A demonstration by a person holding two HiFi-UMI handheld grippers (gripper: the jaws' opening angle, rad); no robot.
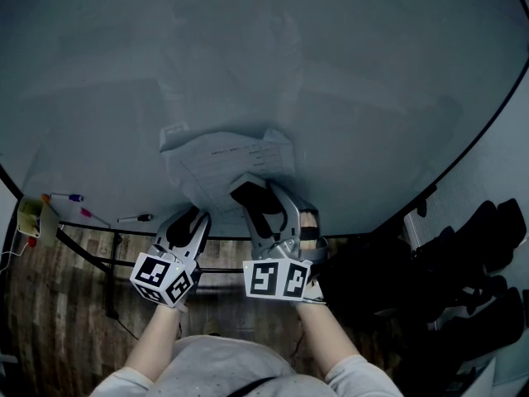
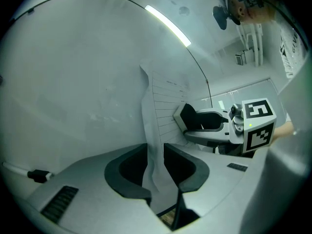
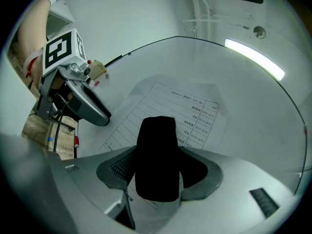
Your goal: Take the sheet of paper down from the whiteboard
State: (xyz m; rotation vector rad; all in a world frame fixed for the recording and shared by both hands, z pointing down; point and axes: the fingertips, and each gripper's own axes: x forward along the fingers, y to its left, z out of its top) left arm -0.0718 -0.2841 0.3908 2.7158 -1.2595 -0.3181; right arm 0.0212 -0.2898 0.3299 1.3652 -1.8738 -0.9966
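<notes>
- The whiteboard (image 1: 264,56) fills most of my head view; its surface is pale and bare apart from 1 sheet of paper (image 1: 223,160) low on the board, just above both tongs.
- The sheet of paper is a printed form with ruled lines. It bulges and creases instead of lying flat, and its lower part stands away from the board.
- My left tongs (image 2: 157,172) are clenched on the sheet's lower left edge. In the left gripper view the paper runs edge-on up between the 2 dark pads, crumpled where they meet.
- My right tongs (image 3: 156,167) are grasping the sheet's lower edge further right. In the right gripper view 1 black pad (image 3: 157,155) lies flat over the printed face, and the paper's edge shows beneath it.
- The 2 tongs sit close side by side, the right one reaching a little higher up the sheet.
- Each tool carries its cube (image 1: 164,279) of square markers at the near end, with my forearms below.
- 3 pens (image 1: 135,218) lie on the ledge (image 1: 99,226) under the board's left part, well apart from the paper.
- Wooden floor (image 1: 74,263) shows below that ledge.
- A strip light (image 3: 254,59) glows in the right gripper view.
- Dark shapes at the right of the head view are too dim for me to identify.
</notes>
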